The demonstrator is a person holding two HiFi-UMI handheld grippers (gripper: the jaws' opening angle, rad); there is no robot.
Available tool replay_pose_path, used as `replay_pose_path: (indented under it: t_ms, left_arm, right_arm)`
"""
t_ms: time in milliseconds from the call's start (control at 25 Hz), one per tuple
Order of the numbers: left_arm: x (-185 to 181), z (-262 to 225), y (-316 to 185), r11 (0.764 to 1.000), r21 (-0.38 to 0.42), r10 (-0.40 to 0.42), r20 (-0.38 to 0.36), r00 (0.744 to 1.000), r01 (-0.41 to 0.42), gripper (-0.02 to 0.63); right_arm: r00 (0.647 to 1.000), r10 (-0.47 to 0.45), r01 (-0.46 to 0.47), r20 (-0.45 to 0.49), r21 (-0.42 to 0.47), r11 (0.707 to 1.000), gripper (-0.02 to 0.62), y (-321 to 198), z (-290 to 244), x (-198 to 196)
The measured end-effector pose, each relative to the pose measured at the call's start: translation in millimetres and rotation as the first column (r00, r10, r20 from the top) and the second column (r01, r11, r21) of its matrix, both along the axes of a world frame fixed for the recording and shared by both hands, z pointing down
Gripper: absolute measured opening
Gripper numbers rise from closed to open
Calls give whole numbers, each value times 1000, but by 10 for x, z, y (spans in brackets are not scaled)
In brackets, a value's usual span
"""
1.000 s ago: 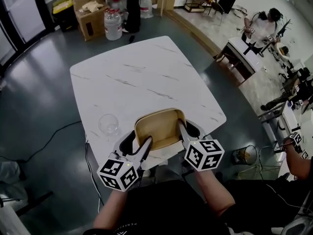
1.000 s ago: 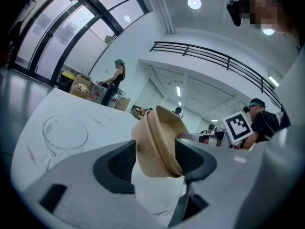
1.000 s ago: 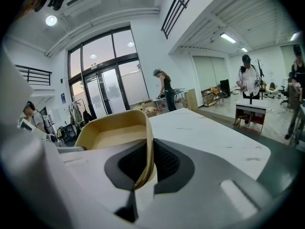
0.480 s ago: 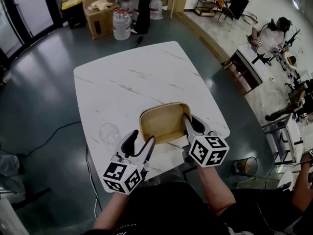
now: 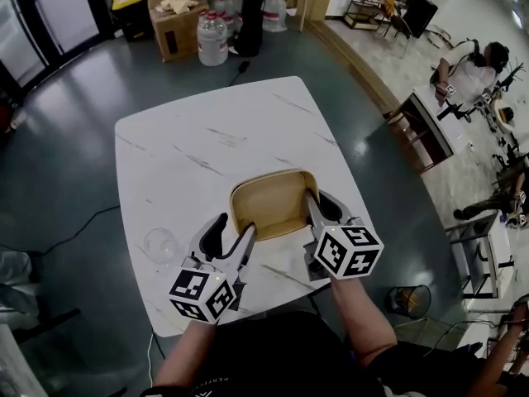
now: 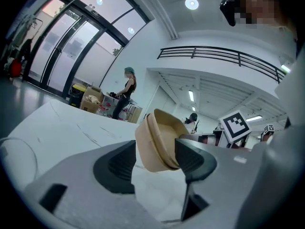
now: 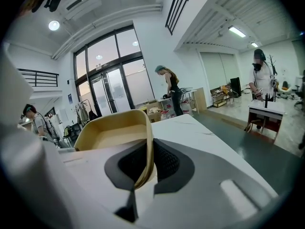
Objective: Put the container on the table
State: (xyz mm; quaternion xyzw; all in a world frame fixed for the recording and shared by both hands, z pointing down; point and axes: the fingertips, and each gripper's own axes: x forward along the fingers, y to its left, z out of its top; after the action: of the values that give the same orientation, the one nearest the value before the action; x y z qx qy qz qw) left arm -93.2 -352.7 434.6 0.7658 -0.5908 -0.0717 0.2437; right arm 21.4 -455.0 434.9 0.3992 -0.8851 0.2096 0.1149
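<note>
White marble-veined tabletop [image 5: 207, 139] fills the middle of the head view, standing on a dark grey-green floor [image 5: 66, 147]. Beyond the tabletop's far edge a cardboard box [image 5: 178, 27] and a large clear water jug [image 5: 212, 38] sit on that floor. Over the near part of the tabletop, a little toward its right side, is the tan, square, round-cornered container [image 5: 269, 201], open side up and empty; the pictures do not settle whether its base rests on the tabletop or is held just above it. At the tabletop's near-right edge the right gripper [image 5: 321, 208] is clamped on the container's right wall, one jaw inside the rim and the other outside, pressed tight against the thin wall. At the tabletop's near edge, left of centre, the left gripper [image 5: 231, 236] has its jaws spread wide; the container's near-left corner sits in the gap, close against the right-hand jaw and clear of the other, so nothing is pinched there. A marker cube [image 5: 347, 251] rides on the right gripper, and another [image 5: 202, 292] on the left. Smallest, a clear glass [image 5: 160, 244] stands near the tabletop's near-left corner, apart from the container and just beside the left gripper.
</note>
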Motion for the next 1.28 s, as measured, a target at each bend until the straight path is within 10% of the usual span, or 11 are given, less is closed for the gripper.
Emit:
replay_pose_path:
  t_ms: [1280]
  left_arm:
    - [-238, 721, -1628, 969, -148, -182, 114, 977, 198, 219]
  right_arm:
    - [991, -119, 111, -57, -127, 986, 23, -1745, 850, -334]
